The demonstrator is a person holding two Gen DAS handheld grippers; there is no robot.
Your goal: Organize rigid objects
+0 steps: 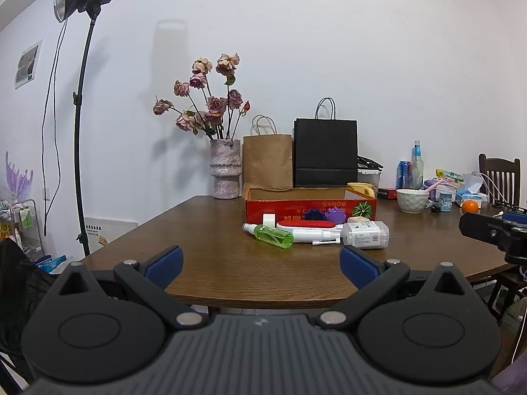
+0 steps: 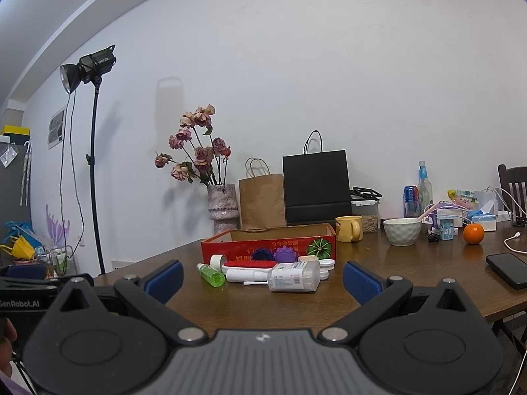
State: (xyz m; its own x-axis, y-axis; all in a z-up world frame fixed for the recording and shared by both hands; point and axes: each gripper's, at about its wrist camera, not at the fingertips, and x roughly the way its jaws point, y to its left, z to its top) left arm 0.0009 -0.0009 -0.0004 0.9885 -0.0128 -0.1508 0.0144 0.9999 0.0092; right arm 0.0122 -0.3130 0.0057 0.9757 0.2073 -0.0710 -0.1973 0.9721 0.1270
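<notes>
A low red cardboard box (image 1: 296,204) (image 2: 250,248) stands open on the brown table. In front of it lie a green spray bottle (image 1: 275,236) (image 2: 212,275), a white tape roll (image 1: 269,219) (image 2: 218,260), a red-topped white brush (image 1: 304,227) (image 2: 248,267), a clear swab box (image 1: 365,234) (image 2: 294,276) and two purple round pieces (image 1: 336,214) (image 2: 284,254). My left gripper (image 1: 262,265) is open near the table's front edge, nothing between its blue pads. My right gripper (image 2: 262,279) is open and empty too, short of the pile.
A vase of dried roses (image 1: 225,172), a brown bag (image 1: 267,161) and a black bag (image 1: 325,151) stand behind the box. To the right: yellow mug (image 2: 348,228), white bowl (image 2: 402,231), orange (image 2: 473,233), phone (image 2: 509,270), bottles, a chair (image 1: 499,172). A light stand (image 1: 79,131) rises at left.
</notes>
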